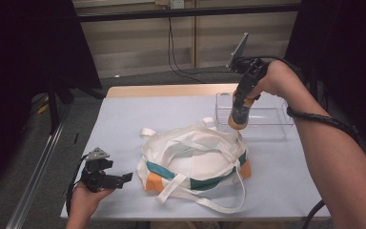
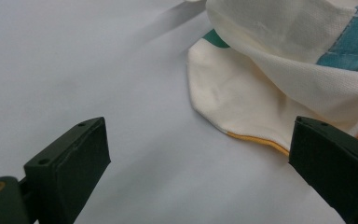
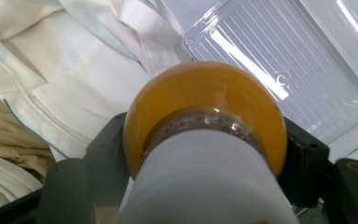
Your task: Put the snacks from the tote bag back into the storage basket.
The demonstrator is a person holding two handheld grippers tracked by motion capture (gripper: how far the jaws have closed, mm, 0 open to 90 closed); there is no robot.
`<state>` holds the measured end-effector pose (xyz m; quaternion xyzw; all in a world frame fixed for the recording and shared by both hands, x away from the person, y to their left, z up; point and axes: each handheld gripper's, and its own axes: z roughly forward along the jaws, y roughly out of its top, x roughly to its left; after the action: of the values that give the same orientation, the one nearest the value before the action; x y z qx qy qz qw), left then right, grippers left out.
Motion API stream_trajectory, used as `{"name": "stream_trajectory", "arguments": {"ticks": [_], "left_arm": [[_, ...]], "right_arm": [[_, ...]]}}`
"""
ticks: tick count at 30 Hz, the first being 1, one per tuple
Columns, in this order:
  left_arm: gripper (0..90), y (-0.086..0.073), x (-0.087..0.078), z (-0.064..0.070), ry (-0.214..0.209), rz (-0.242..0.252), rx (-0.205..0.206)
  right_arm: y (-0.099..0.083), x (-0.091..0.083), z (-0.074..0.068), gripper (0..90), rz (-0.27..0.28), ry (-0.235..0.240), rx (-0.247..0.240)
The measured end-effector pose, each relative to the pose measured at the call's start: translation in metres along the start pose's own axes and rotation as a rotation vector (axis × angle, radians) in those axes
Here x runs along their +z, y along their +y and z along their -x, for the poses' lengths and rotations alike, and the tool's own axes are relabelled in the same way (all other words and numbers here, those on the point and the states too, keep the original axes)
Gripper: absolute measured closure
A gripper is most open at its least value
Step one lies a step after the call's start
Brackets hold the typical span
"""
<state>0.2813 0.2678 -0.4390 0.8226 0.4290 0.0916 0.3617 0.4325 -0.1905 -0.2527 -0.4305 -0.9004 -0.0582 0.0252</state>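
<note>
Right of centre in the high view, a round amber-yellow bottle with a white ribbed cap (image 1: 238,118) hangs clamped in the right gripper (image 1: 239,112), cap end toward the gripper cam, bottom pointing down. It sits just over the near-left corner of the clear ribbed plastic tray (image 1: 276,130), right beside the upper-right edge of the cream canvas tote bag w/ teal and orange bands (image 1: 195,160). Looks like the transfer step btw bag and tray; direction can't be told from this alone. If tray-bound, next move needs a short shift over the tray floor, lower, then release. Left gripper (image 1: 119,180) rests at lower left, jaws wide apart and holding nothing, just beside the bag's left edge on the pale grey table (image 1: 124,119).
</note>
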Motion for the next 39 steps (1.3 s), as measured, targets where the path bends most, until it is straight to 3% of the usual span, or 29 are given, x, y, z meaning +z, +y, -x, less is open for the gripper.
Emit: {"name": "stream_trajectory", "arguments": {"ticks": [21,26,39], "left_arm": [[4.8,-0.001,0.001,0.001,-0.001,0.005,-0.015],[4.8,-0.001,0.001,0.001,0.005,-0.013,0.011],[4.8,-0.002,0.000,0.001,0.009,-0.007,0.002]], "right_arm": [[0.008,0.008,0.015,30.2,-0.003,-0.003,0.024],[0.010,0.008,0.018,30.2,0.002,-0.008,0.030],[0.016,0.011,0.025,30.2,-0.004,-0.011,0.041]]}}
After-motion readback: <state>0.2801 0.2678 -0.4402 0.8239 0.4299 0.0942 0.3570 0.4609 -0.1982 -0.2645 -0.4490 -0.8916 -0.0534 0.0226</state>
